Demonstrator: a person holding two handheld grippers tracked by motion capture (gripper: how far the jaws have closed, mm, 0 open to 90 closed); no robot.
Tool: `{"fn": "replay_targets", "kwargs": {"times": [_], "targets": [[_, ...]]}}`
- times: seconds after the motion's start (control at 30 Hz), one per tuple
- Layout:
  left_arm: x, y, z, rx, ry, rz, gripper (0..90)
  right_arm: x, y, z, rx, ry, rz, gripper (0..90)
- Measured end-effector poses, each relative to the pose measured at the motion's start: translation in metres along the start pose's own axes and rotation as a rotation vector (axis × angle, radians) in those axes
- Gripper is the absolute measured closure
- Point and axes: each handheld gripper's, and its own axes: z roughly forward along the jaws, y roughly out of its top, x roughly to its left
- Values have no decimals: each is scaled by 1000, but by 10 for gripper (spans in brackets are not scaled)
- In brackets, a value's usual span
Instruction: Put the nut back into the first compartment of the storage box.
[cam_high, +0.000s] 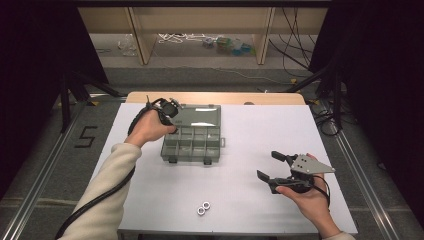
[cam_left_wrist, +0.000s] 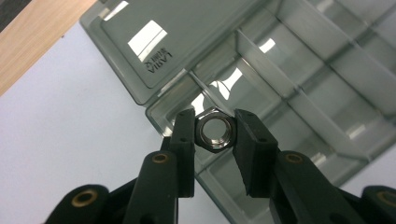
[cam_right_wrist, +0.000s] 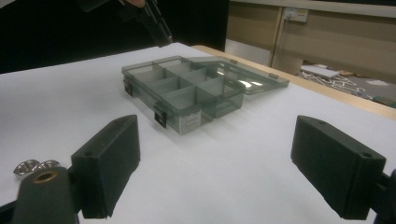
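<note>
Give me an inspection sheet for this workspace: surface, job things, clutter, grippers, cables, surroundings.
Surface: white table, wooden strip along the far edge.
Job things: grey compartment box, lid open and lying flat behind it; one nut held over a corner compartment; two nuts lying near the front edge.
Clutter: nothing seen.
Grippers: left gripper shut on the nut above the box; right gripper open, holding nothing, above the table's right side.
Cables: black cable trailing along the left forearm.
Surroundings: wooden shelving and loose cords on the floor beyond the table; dark curtains at both sides.

Lab: black curtains, floor rails, loose cables.
</note>
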Motion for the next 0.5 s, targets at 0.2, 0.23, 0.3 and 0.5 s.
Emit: {"fn": "replay_targets", "kwargs": {"times": [0.2, 0.23, 0.3, 0.5], "targets": [[3, 3, 6, -12, 11, -149, 701, 0, 0, 0, -4, -1, -6, 165], [3, 4, 6, -11, 10, -168, 701, 0, 0, 0, -4, -1, -6, 165], [3, 4, 8, -3, 13, -194, 701, 0, 0, 0, -3, -2, -5, 165], [5, 5, 12, 31, 7, -267, 701, 0, 0, 0, -3, -2, -6, 165]]}}
